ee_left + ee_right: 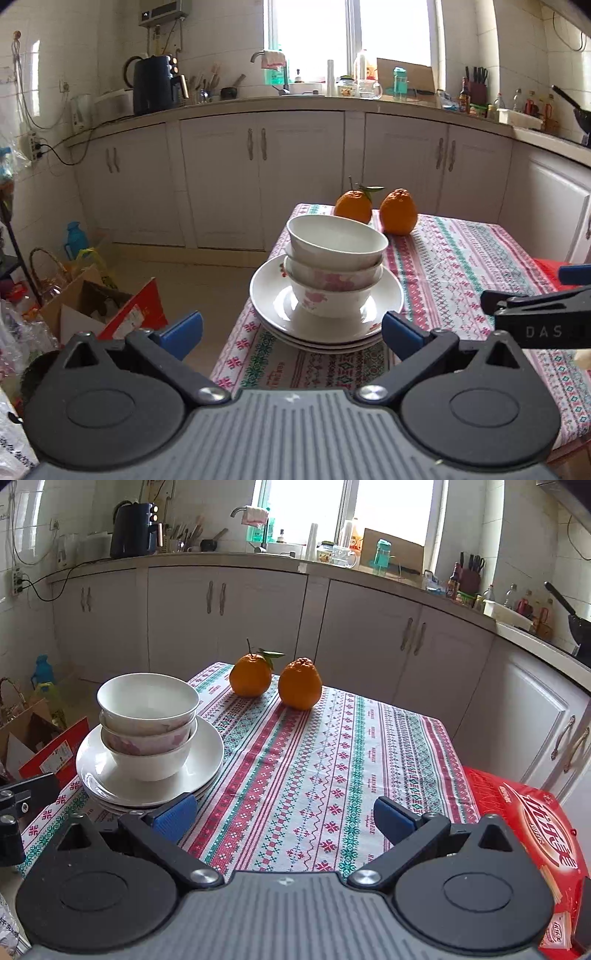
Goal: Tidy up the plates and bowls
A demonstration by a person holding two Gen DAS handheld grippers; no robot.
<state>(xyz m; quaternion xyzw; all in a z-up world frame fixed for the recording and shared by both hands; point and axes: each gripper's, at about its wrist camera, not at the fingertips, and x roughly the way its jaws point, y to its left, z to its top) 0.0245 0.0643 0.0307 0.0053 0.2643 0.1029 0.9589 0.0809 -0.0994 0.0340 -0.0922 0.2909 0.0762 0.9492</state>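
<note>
Three stacked white bowls [334, 264], the lower two with pink flowers, stand on a stack of white plates [327, 314] at the left edge of a table with a patterned cloth [461, 266]. My left gripper [291, 332] is open and empty, just in front of the plates. In the right wrist view the bowls [147, 720] and plates [147, 771] are at the left. My right gripper [286, 819] is open and empty over the bare cloth [314, 760], to the right of the stack. Its side shows in the left wrist view [535, 314].
Two oranges [277, 681] sit at the table's far end. A red box [532, 834] lies at the table's right edge. Cardboard boxes and bags [92, 306] crowd the floor left of the table. Kitchen cabinets [258, 177] and a cluttered counter run behind.
</note>
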